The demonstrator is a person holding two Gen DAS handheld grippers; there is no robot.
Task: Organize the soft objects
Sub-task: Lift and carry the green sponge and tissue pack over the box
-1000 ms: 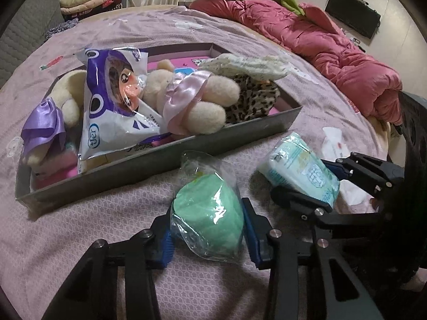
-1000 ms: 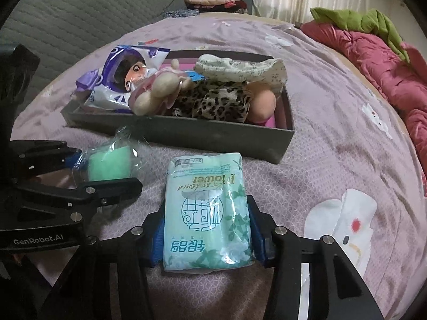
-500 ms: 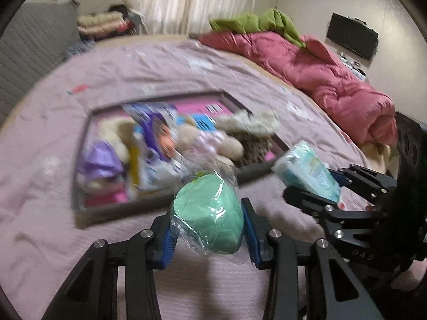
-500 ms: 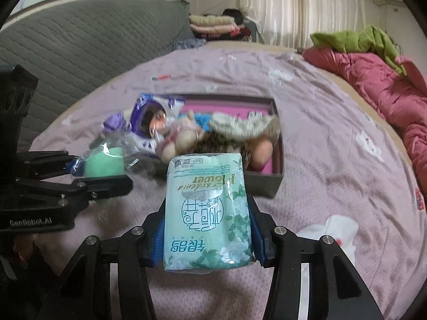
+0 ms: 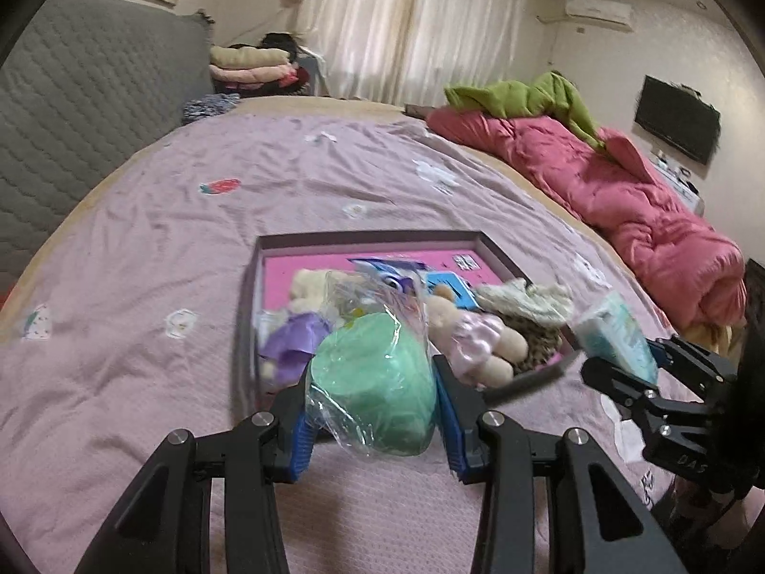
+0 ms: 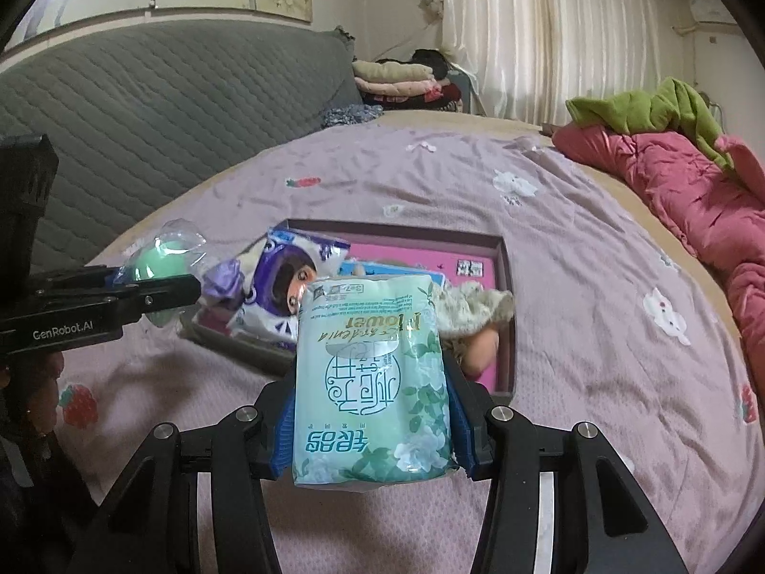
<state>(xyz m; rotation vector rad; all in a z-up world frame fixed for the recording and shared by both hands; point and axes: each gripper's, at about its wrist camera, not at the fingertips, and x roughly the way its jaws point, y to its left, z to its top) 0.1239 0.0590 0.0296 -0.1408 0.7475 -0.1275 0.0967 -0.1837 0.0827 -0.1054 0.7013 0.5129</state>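
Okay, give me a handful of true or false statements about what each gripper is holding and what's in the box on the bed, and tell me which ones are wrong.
1. The left gripper is shut on a green sponge in a clear bag. True.
2. The right gripper is open. False: it is shut on a pale green pack.
3. The box has a pink floor. True.
4. The box holds nothing. False: a plush toy and a purple packet lie in it.
5. The pink quilt lies inside the box. False: it lies apart, along the bed's edge.

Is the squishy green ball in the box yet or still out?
Still out. The green ball, wrapped in clear plastic, is pinched in the left gripper, above the bedspread in front of the box.
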